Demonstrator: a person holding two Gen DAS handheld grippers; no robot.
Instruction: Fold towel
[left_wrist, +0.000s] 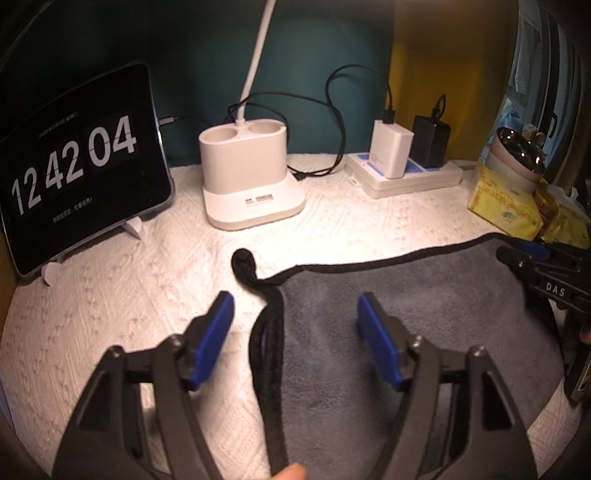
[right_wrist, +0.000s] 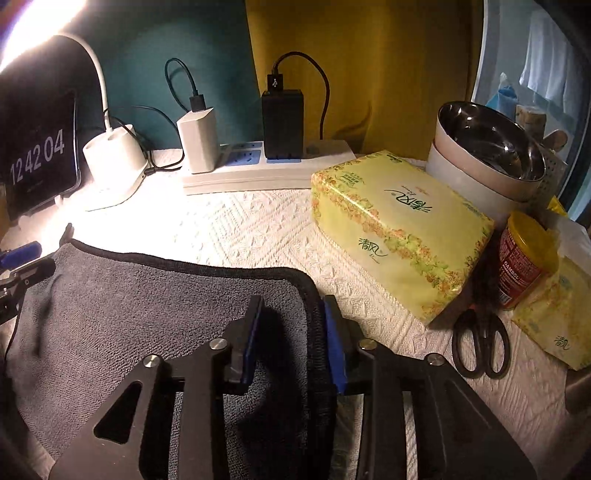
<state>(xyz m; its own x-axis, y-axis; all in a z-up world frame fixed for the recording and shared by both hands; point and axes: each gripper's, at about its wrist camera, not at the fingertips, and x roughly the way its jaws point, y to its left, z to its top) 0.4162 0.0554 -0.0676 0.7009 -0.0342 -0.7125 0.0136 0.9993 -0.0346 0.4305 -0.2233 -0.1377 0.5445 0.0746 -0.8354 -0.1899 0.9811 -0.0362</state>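
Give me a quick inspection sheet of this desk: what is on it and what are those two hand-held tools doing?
Surface: white textured cloth.
Job's things: grey towel, black-edged, lying flat.
Clutter: clock screen, lamp base, tissue pack, red jar, scissors, steel bowl.
Grippers: left tool open, straddling the towel's left edge; right tool open, straddling its right edge.
Cables: chargers in power strip.
Surroundings: teal wall, yellow curtain.
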